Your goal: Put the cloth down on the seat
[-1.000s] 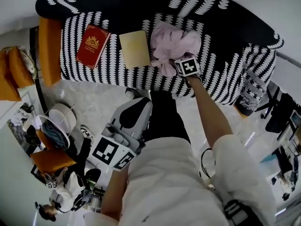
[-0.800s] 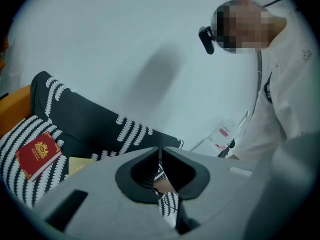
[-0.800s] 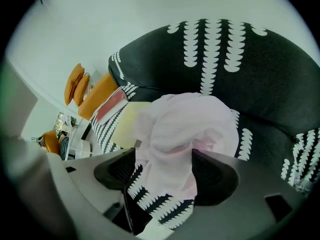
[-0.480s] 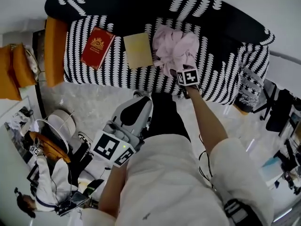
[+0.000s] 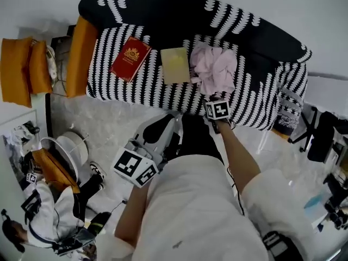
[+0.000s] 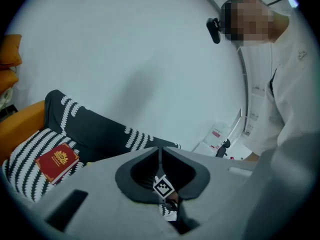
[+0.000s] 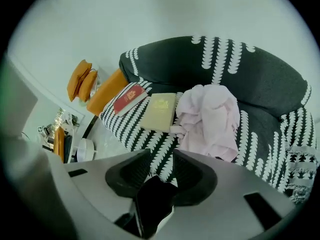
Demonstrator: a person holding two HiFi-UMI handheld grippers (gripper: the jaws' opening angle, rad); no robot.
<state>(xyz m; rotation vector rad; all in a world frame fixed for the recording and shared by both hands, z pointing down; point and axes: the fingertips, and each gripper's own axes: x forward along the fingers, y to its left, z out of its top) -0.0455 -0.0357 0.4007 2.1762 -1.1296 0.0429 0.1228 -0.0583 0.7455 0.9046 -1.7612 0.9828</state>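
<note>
- The pink cloth (image 5: 215,69) lay crumpled on the sofa (image 5: 255,99) seat, free of both grippers.
- A yellow book (image 5: 175,65) lay just left of it on the sofa, and a red book (image 5: 130,58) lay further left.
- The right gripper (image 7: 161,166) hung over the sofa's front edge, its jaws parted and empty, having just been closing.
- The left gripper (image 6: 160,151), further from the sofa, had its jaws pressed together, empty.

Sofa seat (image 5: 109,64) holds red book (image 5: 130,58), yellow book (image 5: 175,65), pink cloth (image 5: 215,67).
</note>
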